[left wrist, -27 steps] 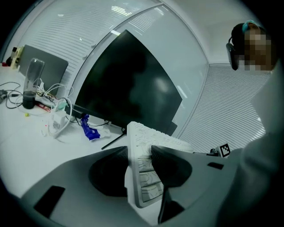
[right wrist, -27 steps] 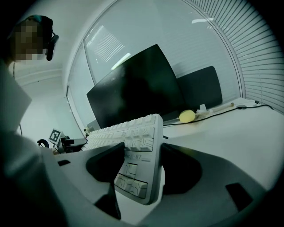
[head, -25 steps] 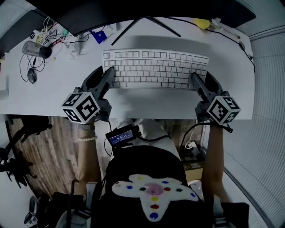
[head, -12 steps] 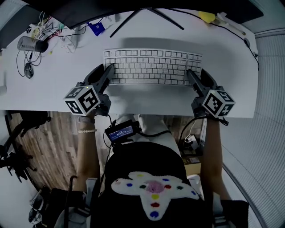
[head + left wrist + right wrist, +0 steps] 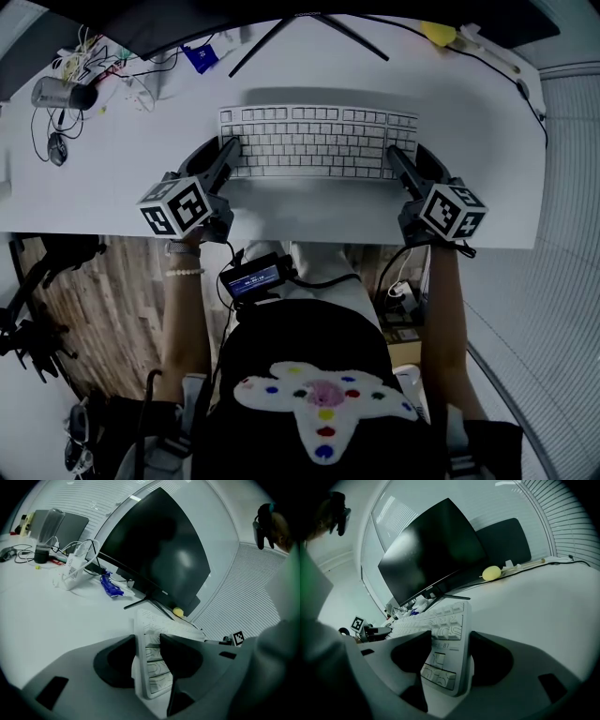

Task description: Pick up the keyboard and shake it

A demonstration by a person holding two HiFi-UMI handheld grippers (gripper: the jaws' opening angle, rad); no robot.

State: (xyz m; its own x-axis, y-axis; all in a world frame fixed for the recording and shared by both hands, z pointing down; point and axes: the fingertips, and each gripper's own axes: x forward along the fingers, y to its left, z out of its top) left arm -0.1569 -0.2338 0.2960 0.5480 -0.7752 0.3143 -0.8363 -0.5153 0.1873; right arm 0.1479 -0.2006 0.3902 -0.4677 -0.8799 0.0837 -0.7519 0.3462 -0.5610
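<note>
I have the keyboard (image 5: pixel 319 141) pinched at both short ends. My left claw (image 5: pixel 217 159) is closed across the thickness of its left end and my right claw (image 5: pixel 409 165) does the same at the right end. In the left gripper view one jaw lies against the flat underside and the other presses on the key face. The right gripper view shows the mirror of that, with the end keys between the jaws. Neither claw is wide. Each is narrowed to the thickness of the board and holds nothing else.

I grip the ends so the load is shared evenly and the board cannot pivot or sag (a one-ended hold would let it swing during a shake). The keyboard sits in front of me, over the near half of the white bench (image 5: pixel 487 159). It casts a soft shadow on the bench behind it, so I judge it is raised clear of the surface rather than resting on it.

Its long axis runs left to right between my claws, roughly parallel to the near edge of the bench. The keys face up, and the top row points away from me toward the monitor (image 5: pixel 159 559).
</note>
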